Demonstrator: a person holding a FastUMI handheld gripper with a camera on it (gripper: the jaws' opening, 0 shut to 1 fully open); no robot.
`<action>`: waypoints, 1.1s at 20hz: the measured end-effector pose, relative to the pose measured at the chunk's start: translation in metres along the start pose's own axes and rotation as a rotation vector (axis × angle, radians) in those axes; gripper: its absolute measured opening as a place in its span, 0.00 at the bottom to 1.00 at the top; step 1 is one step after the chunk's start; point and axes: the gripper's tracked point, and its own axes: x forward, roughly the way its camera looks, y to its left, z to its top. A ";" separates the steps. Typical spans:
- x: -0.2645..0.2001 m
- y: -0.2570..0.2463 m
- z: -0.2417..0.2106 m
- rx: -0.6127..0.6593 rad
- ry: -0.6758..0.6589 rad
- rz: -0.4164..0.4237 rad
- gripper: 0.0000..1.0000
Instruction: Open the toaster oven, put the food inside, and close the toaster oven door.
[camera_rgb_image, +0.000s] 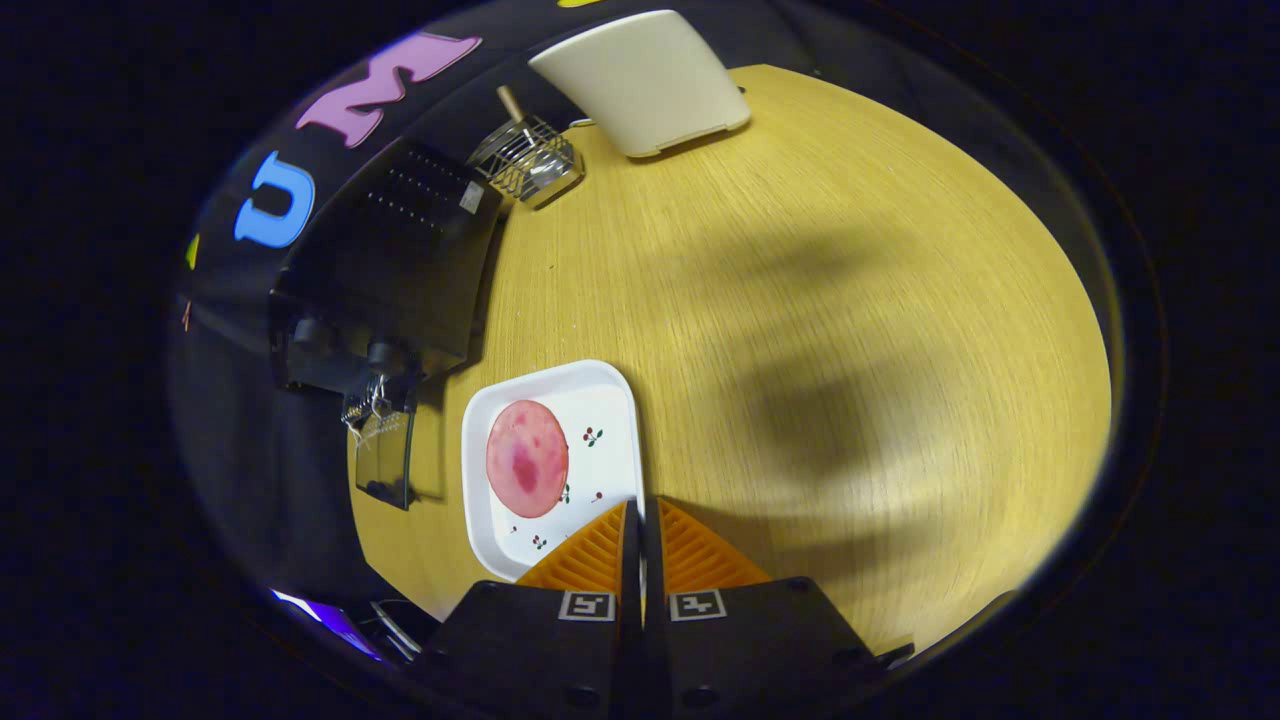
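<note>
toaster oven (385, 265): sitting black at the table's left edge, its glass door (385, 455) hanging open toward me, well apart from my claw.
wire rack (528, 160): resting just beyond the oven, a wooden handle sticking up from it.
plate (610, 400): lying white and square with small cherry prints, just right of the oven door, its near corner showing right at my fingertips.
food (527, 458): lying flat on the plate's left half as a round pink slice, just ahead and left of my fingers.
cream board (645, 80): leaning at the far side of the table, right of the rack.
my claw (641, 510): i am holding it clenched, the two orange fingers (590, 555) pressing together with nothing between them, hovering over the plate's near right corner.
table (850, 300): spreading light wood to the right, my shadow falling across it.
</note>
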 end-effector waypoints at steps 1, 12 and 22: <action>0.003 0.001 -0.005 0.051 0.011 0.015 0.05; -0.013 0.026 -0.014 0.240 0.027 0.147 0.05; -0.052 0.049 -0.032 0.286 -0.047 0.142 0.06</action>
